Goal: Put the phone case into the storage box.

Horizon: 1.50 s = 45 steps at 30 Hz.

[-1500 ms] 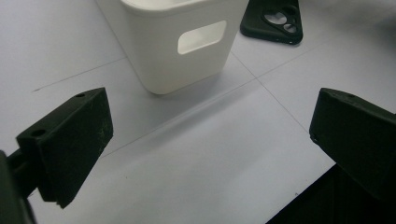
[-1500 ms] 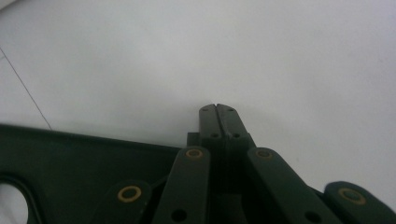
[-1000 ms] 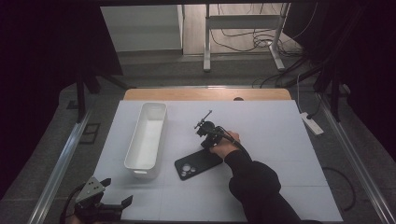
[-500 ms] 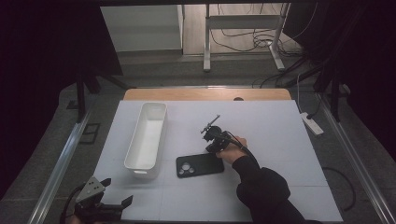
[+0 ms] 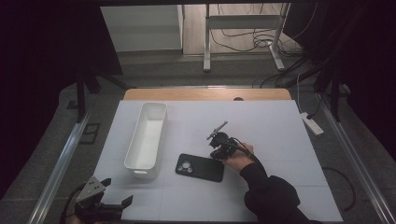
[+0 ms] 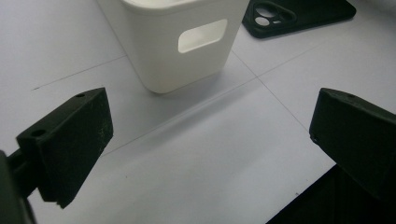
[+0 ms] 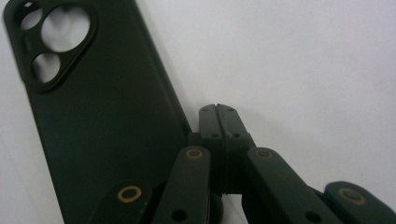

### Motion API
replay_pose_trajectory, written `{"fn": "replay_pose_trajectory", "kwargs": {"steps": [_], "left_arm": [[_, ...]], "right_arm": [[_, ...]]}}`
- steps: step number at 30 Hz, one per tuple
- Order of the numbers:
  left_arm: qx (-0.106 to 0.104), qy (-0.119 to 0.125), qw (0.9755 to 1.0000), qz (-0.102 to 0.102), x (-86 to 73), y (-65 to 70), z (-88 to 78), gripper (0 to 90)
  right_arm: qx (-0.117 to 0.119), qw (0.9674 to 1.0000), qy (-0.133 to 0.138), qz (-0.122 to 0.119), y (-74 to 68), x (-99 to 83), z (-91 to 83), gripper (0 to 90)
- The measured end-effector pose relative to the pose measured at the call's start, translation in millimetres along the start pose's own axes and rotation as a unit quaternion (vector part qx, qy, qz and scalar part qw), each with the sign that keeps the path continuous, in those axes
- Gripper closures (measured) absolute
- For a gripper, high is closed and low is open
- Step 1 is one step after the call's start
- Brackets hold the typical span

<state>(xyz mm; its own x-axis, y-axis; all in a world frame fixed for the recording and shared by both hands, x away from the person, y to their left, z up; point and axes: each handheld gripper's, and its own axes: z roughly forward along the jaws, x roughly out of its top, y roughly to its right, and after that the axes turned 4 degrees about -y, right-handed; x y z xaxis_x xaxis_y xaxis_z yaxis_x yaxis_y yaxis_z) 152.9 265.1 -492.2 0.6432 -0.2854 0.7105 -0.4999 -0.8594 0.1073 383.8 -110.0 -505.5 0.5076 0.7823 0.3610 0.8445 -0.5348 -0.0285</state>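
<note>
The flat black phone case with round camera cut-outs (image 5: 200, 167) is seen lying on the white table (image 5: 271, 126) just right of the long white plastic bin (image 5: 146, 135), with the right gripper (image 5: 218, 150), jaws pressed together and empty, at its right edge, and the left gripper (image 5: 116, 205), jaws spread, held at the table's near left corner.

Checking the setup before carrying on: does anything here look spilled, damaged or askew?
Nothing stands out. The black phone case lies flat, slightly skewed, beside the upright white bin; the shut right gripper sits at its edge.
</note>
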Motion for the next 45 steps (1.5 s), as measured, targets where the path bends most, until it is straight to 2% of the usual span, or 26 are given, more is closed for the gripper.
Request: {"fn": "replay_pose_trajectory", "kwargs": {"steps": [18, 30, 39, 45], "left_arm": [[0.000, -0.001, 1.0000, 0.000, 0.2, 0.3, 0.2, 0.4], [0.001, -0.001, 1.0000, 0.001, 0.2, 0.3, 0.3, 0.4], [0.001, -0.002, 1.0000, 0.002, 0.3, 0.5, 0.3, 0.4], [0.001, -0.003, 1.0000, 0.002, 0.4, 0.6, 0.3, 0.4]], "right_arm": [[0.014, 0.9999, 0.005, 0.000, -20.7, -23.9, -7.9, 90.0], [0.024, 0.9997, 0.003, -0.001, -28.4, -28.9, -9.5, 90.0], [0.019, 0.9998, 0.010, -0.005, -30.3, -29.0, -12.4, 90.0], [0.005, 0.9996, 0.028, -0.005, -32.1, -29.6, -23.5, 80.1]]}}
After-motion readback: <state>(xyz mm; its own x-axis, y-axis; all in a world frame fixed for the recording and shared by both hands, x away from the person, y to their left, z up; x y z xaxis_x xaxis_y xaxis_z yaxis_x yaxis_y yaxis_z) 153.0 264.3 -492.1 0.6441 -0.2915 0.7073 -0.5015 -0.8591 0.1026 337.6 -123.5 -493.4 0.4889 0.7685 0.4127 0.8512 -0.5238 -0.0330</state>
